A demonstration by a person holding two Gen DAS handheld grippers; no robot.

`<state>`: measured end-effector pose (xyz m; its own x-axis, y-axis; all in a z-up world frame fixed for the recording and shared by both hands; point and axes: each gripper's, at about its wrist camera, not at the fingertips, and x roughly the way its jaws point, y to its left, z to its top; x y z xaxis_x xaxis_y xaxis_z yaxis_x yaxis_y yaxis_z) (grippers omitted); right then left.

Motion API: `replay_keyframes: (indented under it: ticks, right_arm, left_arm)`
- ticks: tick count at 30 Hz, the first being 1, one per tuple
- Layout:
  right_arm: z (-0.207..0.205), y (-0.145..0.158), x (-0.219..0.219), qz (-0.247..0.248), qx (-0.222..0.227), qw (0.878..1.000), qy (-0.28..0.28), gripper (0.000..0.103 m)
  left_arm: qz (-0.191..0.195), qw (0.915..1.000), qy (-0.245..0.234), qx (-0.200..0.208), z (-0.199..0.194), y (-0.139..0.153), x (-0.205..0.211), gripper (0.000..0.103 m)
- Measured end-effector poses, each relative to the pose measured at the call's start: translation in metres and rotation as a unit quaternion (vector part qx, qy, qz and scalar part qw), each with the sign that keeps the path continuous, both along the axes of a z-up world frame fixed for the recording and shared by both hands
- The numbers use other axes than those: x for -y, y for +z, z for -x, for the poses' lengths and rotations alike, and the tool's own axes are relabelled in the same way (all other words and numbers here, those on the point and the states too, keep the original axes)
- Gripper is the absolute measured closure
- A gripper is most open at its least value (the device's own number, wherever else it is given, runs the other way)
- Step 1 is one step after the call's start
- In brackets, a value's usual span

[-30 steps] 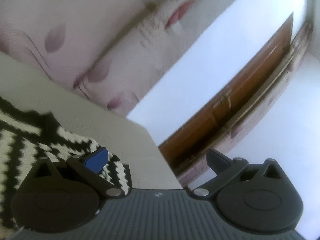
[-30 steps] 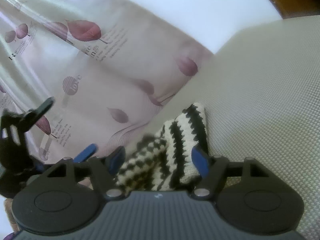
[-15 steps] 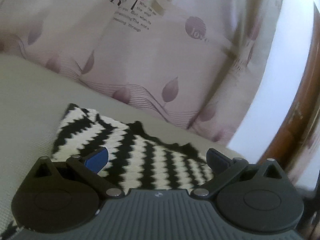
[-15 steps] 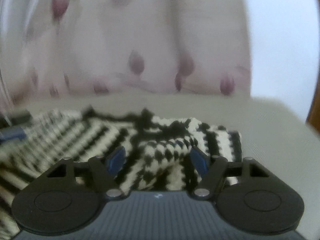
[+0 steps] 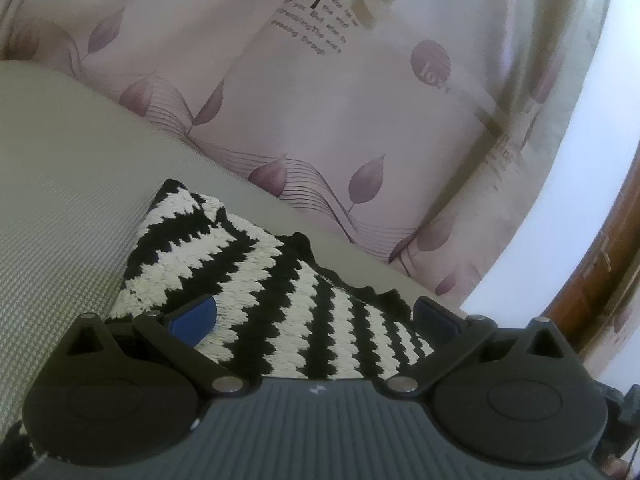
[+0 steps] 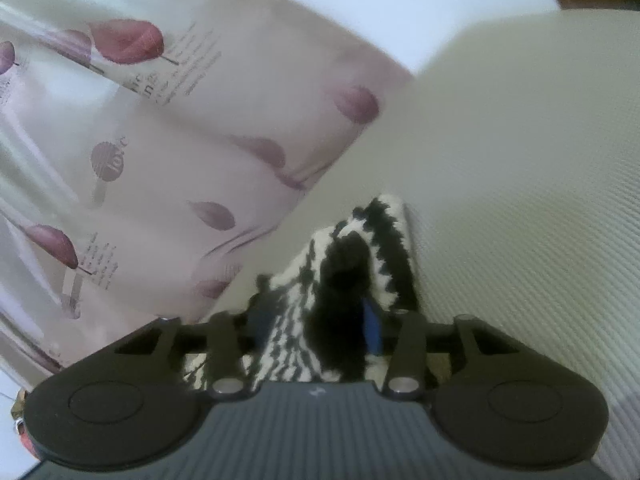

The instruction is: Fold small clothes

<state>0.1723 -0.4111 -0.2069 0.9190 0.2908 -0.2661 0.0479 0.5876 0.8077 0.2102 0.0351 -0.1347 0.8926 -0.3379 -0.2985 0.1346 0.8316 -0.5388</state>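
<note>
1. Between the right gripper's point(image 6: 316, 324) jaws, a bunched fold of the black-and-white knit garment point(image 6: 348, 272) stands up from the beige mat point(image 6: 520, 160). The jaws have just been closing on it, and the blue pads now appear to press the fold from both sides.
2. Ahead of and beneath the left gripper point(image 5: 314, 318), the same garment point(image 5: 256, 276) lies flat on the mat point(image 5: 60, 200). The jaws are spread wide, the cloth passes under them, and neither pad presses it.
3. Long axis: in the left wrist view the garment runs from its far corner, ahead and left of the jaws, back under the gripper body. The zigzag stripes run the same way.
4. Deciding relation, as a judgement: the right hand has cloth in hand, while the left is over flat cloth with no edge raised into its jaws, so the right is better placed to carry a fold.
5. Hidden or unclear: the near edge of the garment is covered by both gripper bodies. The right wrist view is blurred, so the left pad's contact is hard to confirm. A leaf-print curtain point(image 5: 360, 120) closes off the background.
</note>
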Motion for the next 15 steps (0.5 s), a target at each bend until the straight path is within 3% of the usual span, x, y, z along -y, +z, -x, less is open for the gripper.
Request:
replay_keyframes:
  ticks: [3, 5, 6, 8, 11, 14, 15]
  right_arm:
    - [-0.012, 0.003, 0.001, 0.007, -0.003, 1.0, 0.01, 0.057]
    - [-0.025, 0.006, -0.001, 0.038, -0.025, 0.999, 0.017, 0.072]
    - [-0.031, 0.008, -0.003, 0.049, -0.035, 0.998, 0.017, 0.09]
    - [-0.037, 0.014, -0.008, 0.056, -0.029, 0.998, 0.025, 0.092]
    - [-0.047, 0.048, -0.025, 0.066, 0.02, 0.997, 0.045, 0.092]
    - [-0.035, 0.093, -0.027, 0.025, 0.139, 0.989, 0.037, 0.093]
    - [-0.029, 0.1, -0.024, 0.025, 0.157, 0.987, 0.021, 0.093]
  left_arm:
    - [0.002, 1.0, 0.004, -0.004, 0.0, -0.001, -0.001, 0.0]
    - [0.005, 0.9999, 0.012, -0.007, 0.0, -0.001, -0.002, 0.0]
    - [0.007, 0.9997, 0.02, -0.008, 0.0, -0.001, -0.003, 0.0]
    - [0.018, 0.9991, 0.036, -0.01, 0.0, -0.003, -0.007, 0.0]
    - [0.029, 0.9979, 0.055, -0.015, -0.001, -0.004, -0.013, 0.0]
    - [0.027, 0.9978, 0.059, -0.014, 0.0, -0.004, -0.014, 0.0]
    - [0.025, 0.9978, 0.06, -0.013, 0.0, -0.003, -0.013, 0.0]
